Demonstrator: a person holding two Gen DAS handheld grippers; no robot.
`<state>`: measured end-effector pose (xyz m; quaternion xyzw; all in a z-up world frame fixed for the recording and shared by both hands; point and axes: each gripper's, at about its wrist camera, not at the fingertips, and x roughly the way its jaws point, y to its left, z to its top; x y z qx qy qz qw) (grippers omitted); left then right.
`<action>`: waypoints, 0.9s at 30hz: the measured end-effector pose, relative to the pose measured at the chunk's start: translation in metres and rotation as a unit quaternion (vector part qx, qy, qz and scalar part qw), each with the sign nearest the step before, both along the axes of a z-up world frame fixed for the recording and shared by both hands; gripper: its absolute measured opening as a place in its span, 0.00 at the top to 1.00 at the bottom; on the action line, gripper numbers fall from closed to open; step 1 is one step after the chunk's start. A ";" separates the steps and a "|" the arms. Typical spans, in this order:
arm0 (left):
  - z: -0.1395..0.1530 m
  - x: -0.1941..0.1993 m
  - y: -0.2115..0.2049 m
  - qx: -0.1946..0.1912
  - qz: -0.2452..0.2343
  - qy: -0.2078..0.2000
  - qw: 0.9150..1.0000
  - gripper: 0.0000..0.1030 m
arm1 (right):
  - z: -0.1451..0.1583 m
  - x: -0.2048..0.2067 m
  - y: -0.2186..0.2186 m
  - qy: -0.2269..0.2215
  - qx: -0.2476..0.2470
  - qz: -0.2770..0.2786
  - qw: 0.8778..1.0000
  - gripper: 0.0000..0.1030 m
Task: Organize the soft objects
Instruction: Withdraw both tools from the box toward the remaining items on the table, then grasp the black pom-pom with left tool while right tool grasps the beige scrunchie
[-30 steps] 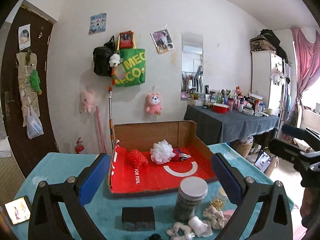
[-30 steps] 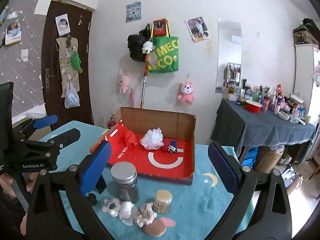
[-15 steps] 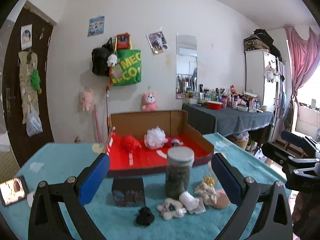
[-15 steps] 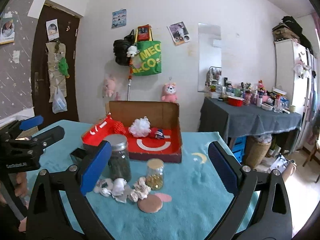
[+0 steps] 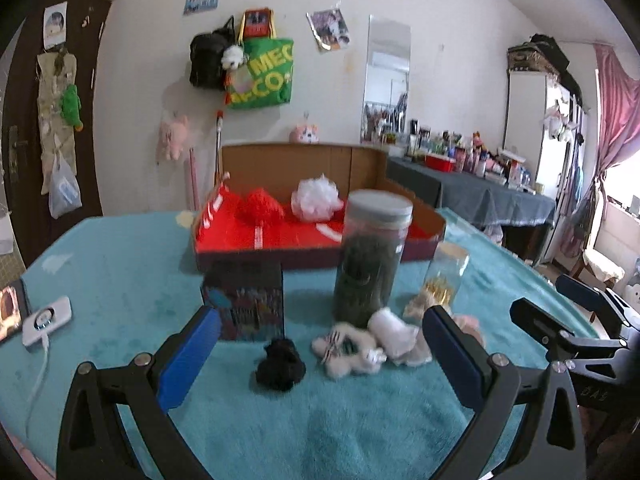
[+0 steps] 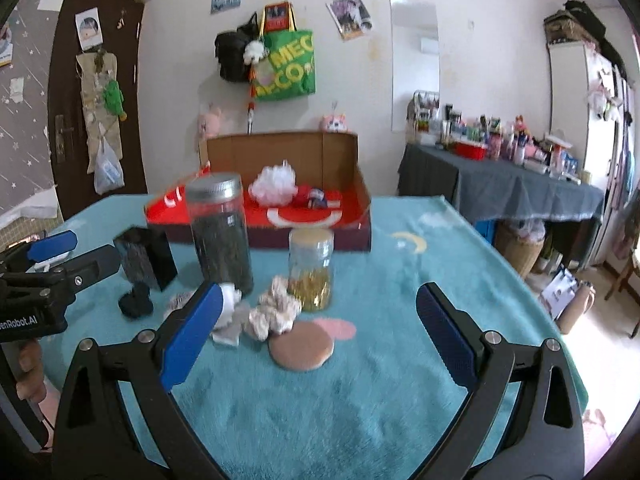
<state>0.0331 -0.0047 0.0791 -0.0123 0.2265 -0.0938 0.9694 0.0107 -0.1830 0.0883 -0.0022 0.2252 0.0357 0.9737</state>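
A red-lined cardboard box (image 5: 416, 222) (image 6: 362, 204) at the table's far side holds a red pouf (image 5: 262, 205) and a white mesh pouf (image 5: 316, 198) (image 6: 276, 185). On the teal cloth in front lie a black fluffy scrunchie (image 5: 280, 365) (image 6: 136, 302), a white plush piece (image 5: 352, 350), a white sock (image 5: 394, 332), a cream scrunchie (image 6: 276, 312) and a tan round puff (image 6: 301, 347). My left gripper (image 5: 320, 354) stands open, low over the black scrunchie and plush. My right gripper (image 6: 318, 338) is open too, above the puff, holding nothing.
A tall jar of dark contents (image 5: 370, 256) (image 6: 222, 230), a small jar of gold bits (image 6: 312, 266) and a black box (image 5: 244, 300) (image 6: 146, 258) stand beside the soft things. A white charger and phone (image 5: 46, 318) lie at the left. A cluttered side table (image 6: 504, 184) stands at the right.
Both grippers have come down and nearer to the table; the soft things and jars now loom larger between the fingers. Nothing has been taken hold of.
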 end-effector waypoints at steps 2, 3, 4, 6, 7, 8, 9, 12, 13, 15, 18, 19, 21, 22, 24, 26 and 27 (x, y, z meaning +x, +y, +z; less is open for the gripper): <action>-0.009 0.002 0.000 0.002 0.003 0.011 1.000 0.00 | -0.007 0.002 0.001 0.010 0.000 -0.001 1.000 0.04; -0.013 0.003 0.000 0.001 0.004 0.018 1.000 0.00 | -0.010 0.003 0.001 0.014 0.001 -0.001 1.000 0.04; -0.016 0.004 0.000 0.000 0.004 0.023 1.000 0.00 | -0.013 0.004 0.002 0.017 0.002 -0.002 1.000 0.04; -0.023 0.006 0.001 -0.001 0.004 0.036 0.999 0.00 | -0.017 0.006 0.002 0.024 0.002 -0.001 1.000 0.04; -0.026 0.007 0.001 0.000 0.004 0.042 0.999 0.00 | -0.020 0.007 0.003 0.030 0.002 -0.001 1.000 0.04; -0.028 0.008 0.001 0.002 0.005 0.047 0.999 0.00 | -0.021 0.008 0.002 0.032 0.002 -0.002 0.999 0.04; -0.030 0.009 0.001 0.003 0.006 0.051 0.999 0.00 | -0.023 0.008 0.003 0.034 0.002 -0.002 0.999 0.04; -0.036 0.011 0.002 0.005 0.007 0.063 0.998 0.00 | -0.028 0.009 0.003 0.043 0.001 -0.002 0.999 0.04; -0.037 0.013 0.002 0.004 0.007 0.067 0.998 0.00 | -0.029 0.010 0.003 0.045 0.000 -0.003 0.999 0.04; -0.039 0.016 0.004 0.002 0.007 0.072 0.997 0.00 | -0.030 0.012 0.003 0.049 0.000 -0.004 0.999 0.04; -0.042 0.021 0.007 -0.001 0.007 0.082 0.997 0.00 | -0.032 0.017 0.001 0.060 0.002 -0.004 0.998 0.04; -0.043 0.023 0.009 -0.001 0.007 0.087 0.996 0.00 | -0.032 0.019 0.000 0.065 0.001 -0.004 0.998 0.04; -0.044 0.027 0.010 0.000 0.007 0.096 0.995 0.00 | -0.033 0.023 0.000 0.071 0.000 -0.004 0.997 0.04; -0.045 0.028 0.011 0.001 0.006 0.101 0.995 0.00 | -0.033 0.025 0.000 0.073 0.000 -0.003 0.997 0.04; -0.046 0.031 0.014 0.000 0.002 0.111 0.994 0.00 | -0.032 0.030 0.000 0.081 0.000 0.002 0.997 0.04; -0.046 0.035 0.019 0.000 -0.001 0.121 0.993 0.00 | -0.031 0.035 0.001 0.087 0.005 0.011 0.996 0.04; -0.046 0.037 0.021 0.001 0.000 0.126 0.992 0.00 | -0.031 0.037 0.001 0.090 0.007 0.015 0.996 0.04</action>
